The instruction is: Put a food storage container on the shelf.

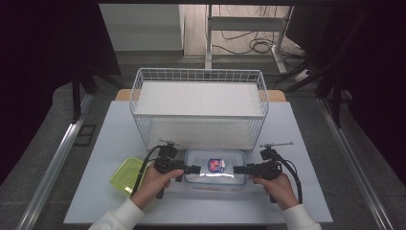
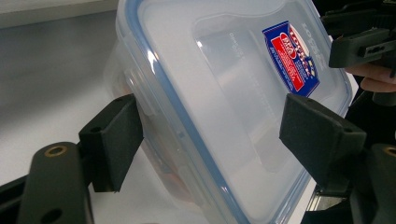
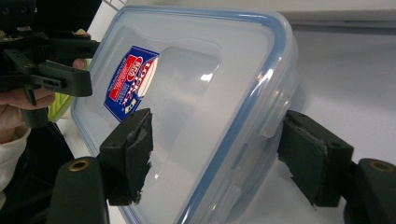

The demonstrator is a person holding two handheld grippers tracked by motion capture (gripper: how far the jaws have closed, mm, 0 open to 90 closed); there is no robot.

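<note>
Both grippers are straddling the ends of the lidded container (image 1: 215, 168), not yet lifting it.

Left gripper (image 1: 194, 169) and right gripper (image 1: 238, 169) are each standing with jaws apart around an end rim, pads not pressing. Container is sitting on the table (image 1: 306, 191) just in front of the wire basket (image 1: 198, 106), beside a green lid (image 1: 125, 175). Clamping, lifting and placing are all judged to be left.

Container lid (image 2: 224, 93) label (image 2: 292, 56): print illegible

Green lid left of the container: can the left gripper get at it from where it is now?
Probably yes: the green lid lies bare beside the left gripper, whose open jaws merely straddle the clear container.
</note>
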